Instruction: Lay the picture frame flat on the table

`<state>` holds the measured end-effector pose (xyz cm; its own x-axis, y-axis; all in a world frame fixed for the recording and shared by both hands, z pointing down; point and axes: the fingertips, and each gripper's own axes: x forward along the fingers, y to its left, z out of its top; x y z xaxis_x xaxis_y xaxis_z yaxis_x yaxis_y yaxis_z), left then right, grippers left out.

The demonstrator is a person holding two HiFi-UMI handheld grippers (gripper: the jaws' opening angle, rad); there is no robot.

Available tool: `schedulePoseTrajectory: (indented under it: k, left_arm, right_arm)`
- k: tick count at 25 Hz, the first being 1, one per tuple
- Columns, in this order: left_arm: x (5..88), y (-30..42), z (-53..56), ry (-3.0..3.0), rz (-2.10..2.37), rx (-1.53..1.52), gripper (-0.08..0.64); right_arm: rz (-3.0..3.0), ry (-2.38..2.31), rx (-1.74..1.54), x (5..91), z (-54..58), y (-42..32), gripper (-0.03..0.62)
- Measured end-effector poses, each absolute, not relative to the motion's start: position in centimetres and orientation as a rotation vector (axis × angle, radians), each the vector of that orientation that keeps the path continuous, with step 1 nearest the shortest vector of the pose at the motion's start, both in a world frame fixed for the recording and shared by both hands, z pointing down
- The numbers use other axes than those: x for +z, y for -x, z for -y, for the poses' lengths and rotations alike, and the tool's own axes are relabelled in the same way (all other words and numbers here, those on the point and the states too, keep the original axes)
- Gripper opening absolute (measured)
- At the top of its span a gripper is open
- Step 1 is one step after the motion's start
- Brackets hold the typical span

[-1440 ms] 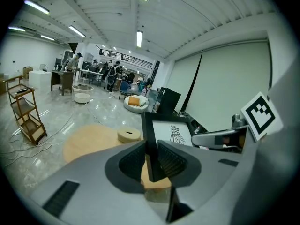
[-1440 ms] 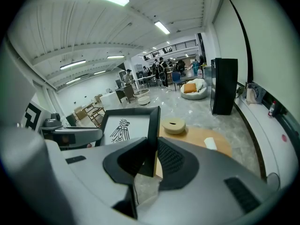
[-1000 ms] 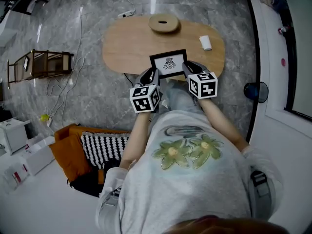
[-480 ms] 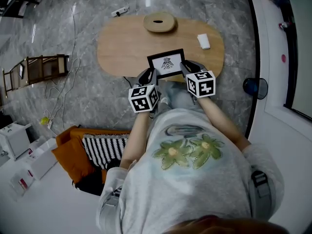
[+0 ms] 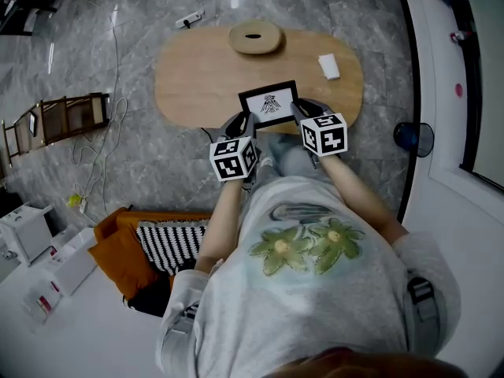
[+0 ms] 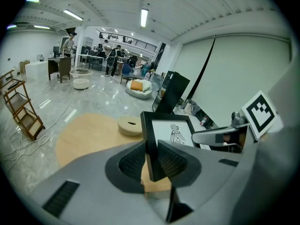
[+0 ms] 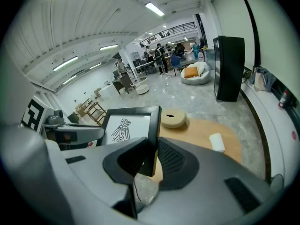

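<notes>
Head view; picture frame (image 5: 269,103): bird drawing; left gripper (image 5: 242,121), right gripper (image 5: 299,110) clamp sides

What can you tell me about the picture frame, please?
The picture frame is rectangular, with a black border and a white sheet bearing a dark bird-like figure. It is held tilted over the wooden table's near edge, its left side clamped by the left tool, its right by the right tool.

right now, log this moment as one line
left gripper: shut on black picture frame, left edge | right gripper: shut on right edge | frame: tilted over oval wooden table, not flat
</notes>
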<state>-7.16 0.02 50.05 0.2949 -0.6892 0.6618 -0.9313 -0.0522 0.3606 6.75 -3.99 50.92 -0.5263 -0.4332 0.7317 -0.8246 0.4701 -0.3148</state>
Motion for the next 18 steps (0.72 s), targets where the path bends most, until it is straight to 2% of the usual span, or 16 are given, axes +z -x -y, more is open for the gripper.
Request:
schedulePoseTrajectory:
  k: [18]
  left_arm:
    - [55.2, 8.0, 0.5, -1.759, 1.377, 0.484, 0.094]
  right_arm:
    - [2.051, -0.995, 0.967, 56.1, 4.3, -5.9, 0.078]
